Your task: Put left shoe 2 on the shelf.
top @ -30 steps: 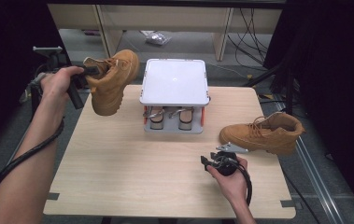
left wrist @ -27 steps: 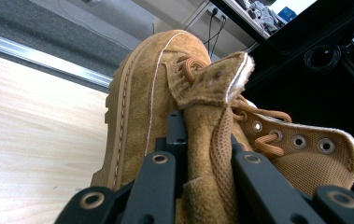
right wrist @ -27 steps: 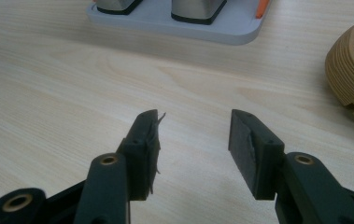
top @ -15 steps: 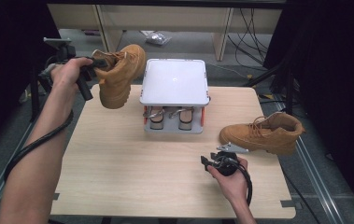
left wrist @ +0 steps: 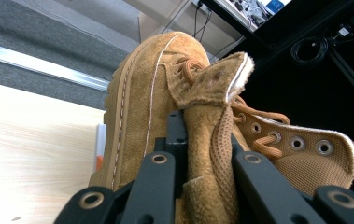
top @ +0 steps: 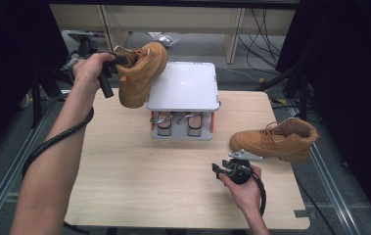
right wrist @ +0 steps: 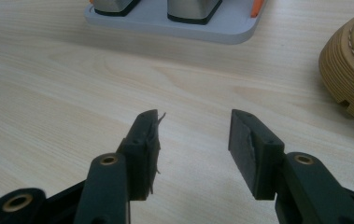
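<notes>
the right gripper (top: 220,171) rests low at the near right of the light wooden table (top: 124,186), jaws set wide apart with bare wood between them; in the right gripper view (right wrist: 193,135) the grain runs clean under the jaws. just beyond it, the second boot (top: 276,141) lies on its sole near the table's right edge, toe pointing left, its ridged sole (right wrist: 347,70) close to the gripper. at mid-table stands a grey rack (top: 183,115) with a white flat top plate and two sandals stored beneath. the left gripper (top: 112,63) is held above the far left corner, jaws clamped on the tongue and collar of the tan boot (top: 141,73), which hangs tilted in the air, clear of the table and beside the rack's top. beyond: grey floor, metal rails, a pale shelf frame, cables, black curtains.
</notes>
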The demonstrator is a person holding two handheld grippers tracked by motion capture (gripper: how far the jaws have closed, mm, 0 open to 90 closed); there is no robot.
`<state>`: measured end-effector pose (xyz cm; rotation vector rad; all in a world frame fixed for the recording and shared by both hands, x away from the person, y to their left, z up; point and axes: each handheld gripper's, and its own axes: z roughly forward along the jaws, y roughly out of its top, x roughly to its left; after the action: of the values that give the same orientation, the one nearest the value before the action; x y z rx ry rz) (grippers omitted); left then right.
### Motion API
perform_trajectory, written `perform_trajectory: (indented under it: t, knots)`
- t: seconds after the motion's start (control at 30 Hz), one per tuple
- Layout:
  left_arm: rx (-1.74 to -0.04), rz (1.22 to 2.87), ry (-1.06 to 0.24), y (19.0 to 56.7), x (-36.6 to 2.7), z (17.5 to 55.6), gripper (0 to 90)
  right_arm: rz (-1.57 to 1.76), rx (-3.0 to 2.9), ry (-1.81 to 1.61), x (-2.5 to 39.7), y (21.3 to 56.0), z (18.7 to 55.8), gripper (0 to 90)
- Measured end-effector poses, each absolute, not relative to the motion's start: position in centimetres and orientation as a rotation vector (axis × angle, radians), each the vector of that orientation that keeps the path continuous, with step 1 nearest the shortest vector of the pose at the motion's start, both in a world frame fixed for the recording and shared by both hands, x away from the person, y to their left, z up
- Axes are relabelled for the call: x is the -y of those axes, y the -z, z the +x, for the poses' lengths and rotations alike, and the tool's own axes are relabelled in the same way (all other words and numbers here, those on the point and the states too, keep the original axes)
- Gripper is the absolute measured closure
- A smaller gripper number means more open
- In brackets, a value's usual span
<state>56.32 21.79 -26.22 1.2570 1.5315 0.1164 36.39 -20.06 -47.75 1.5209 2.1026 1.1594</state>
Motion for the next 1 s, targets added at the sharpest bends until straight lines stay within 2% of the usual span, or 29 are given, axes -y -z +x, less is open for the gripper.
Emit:
perform_trajectory:
  t: [0.47, 1.0]
  knots:
    - [-1.521, 1.283, -0.092, 26.0, -17.8, 58.0, 81.8, 1.549, -2.103, -1.148, 20.1, 47.8, 36.2, 53.7]
    - [-1.540, 1.297, -0.082, 28.0, -15.3, 59.3, 79.9, 1.555, -2.093, -1.160, 20.4, 47.8, 36.2, 53.7]
